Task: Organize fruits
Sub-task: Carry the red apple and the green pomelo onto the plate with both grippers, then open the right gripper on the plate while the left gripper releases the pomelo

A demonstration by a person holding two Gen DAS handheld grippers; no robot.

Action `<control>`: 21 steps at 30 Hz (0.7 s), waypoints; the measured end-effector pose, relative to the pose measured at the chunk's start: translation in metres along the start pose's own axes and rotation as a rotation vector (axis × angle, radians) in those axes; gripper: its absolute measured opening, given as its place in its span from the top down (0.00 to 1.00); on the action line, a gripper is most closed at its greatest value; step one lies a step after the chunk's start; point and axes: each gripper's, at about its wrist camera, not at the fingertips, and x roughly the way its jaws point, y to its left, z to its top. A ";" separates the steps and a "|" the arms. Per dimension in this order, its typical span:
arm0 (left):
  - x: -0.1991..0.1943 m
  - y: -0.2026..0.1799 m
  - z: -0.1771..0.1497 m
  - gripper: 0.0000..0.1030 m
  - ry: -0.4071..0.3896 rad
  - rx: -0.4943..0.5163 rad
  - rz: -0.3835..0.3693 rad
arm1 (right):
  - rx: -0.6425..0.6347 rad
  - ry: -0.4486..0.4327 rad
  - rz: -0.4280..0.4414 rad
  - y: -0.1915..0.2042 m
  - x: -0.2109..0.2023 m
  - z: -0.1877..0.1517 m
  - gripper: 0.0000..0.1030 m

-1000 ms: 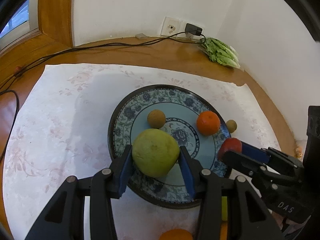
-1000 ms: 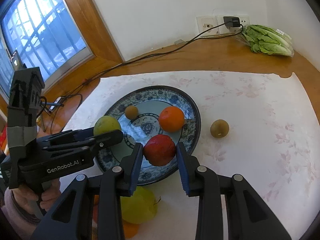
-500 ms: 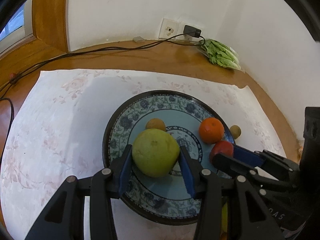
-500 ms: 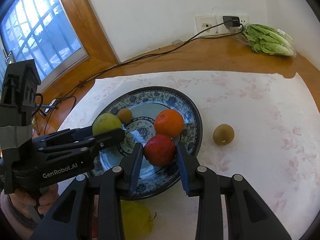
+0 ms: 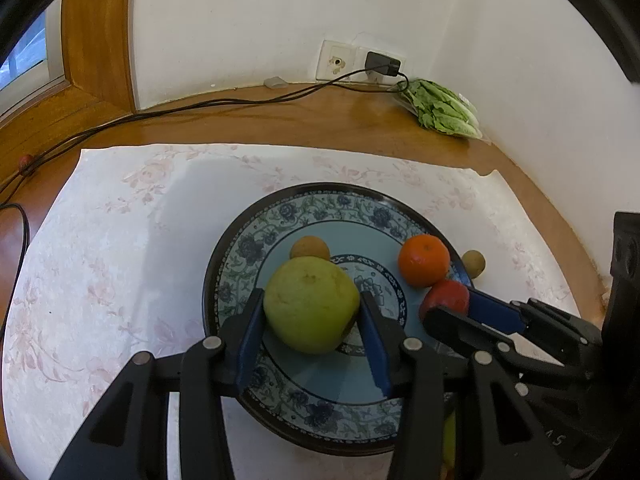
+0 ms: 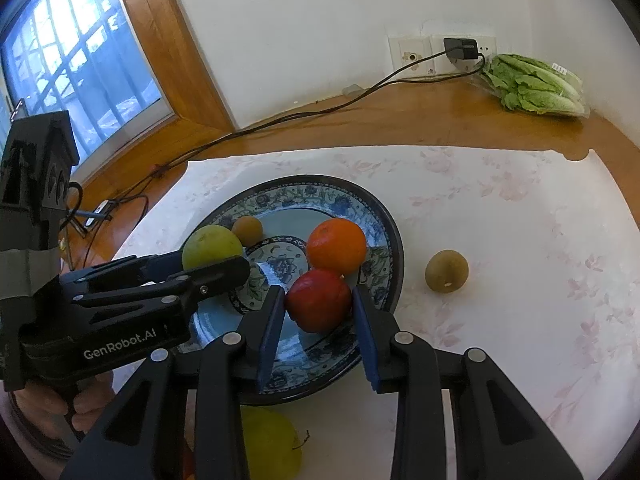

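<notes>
My left black two-finger gripper with blue pads (image 5: 312, 330) tilts downward, its pads pressed against both sides of a large yellow-green round fruit (image 5: 311, 305). My right black gripper (image 6: 319, 320), likewise angled down, clamps a red round fruit (image 6: 319, 305). A hand (image 6: 60, 404) grips the left handle.

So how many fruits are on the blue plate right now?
4. A small brown fruit sits at the back, an orange at the right, the left gripper holds a big green fruit there, and the right gripper a red one.
</notes>
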 end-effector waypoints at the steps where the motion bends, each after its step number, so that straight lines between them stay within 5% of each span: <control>1: 0.000 0.000 0.000 0.54 -0.001 0.000 0.000 | 0.001 -0.001 0.001 0.000 0.000 0.000 0.66; 12: -0.005 0.004 0.001 0.53 0.016 -0.026 -0.020 | 0.048 0.004 0.047 -0.006 -0.004 -0.001 0.61; 21: -0.023 0.005 0.000 0.41 0.001 -0.036 -0.016 | 0.061 -0.011 0.054 -0.005 -0.017 -0.003 0.55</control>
